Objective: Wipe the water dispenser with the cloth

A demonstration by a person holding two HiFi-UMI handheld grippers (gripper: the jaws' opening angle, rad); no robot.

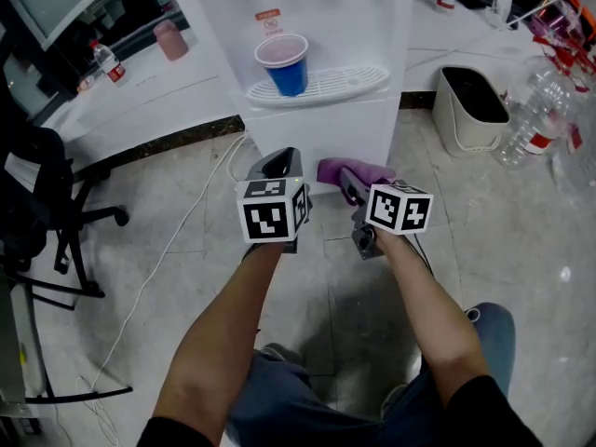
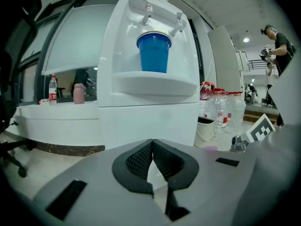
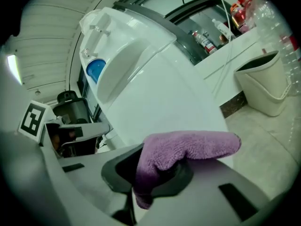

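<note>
A tall white plastic water dispenser (image 1: 317,138) fills the top centre of the head view, with a blue plastic cup (image 1: 285,66) standing on its slotted white drip shelf (image 1: 346,82). Just below, the right hand-held gripper (image 1: 349,182) is clenched on a folded purple microfibre cloth (image 1: 356,170), held close to the dispenser's lower front; contact cannot be told. At centre left, the left hand-held gripper (image 1: 277,166) has its jaws pressed together on nothing. A good wipe likely means laying the cloth's free flap flat on the front, stroking in overlapping passes, keeping hard jaws off the plastic and away from the cup.
</note>
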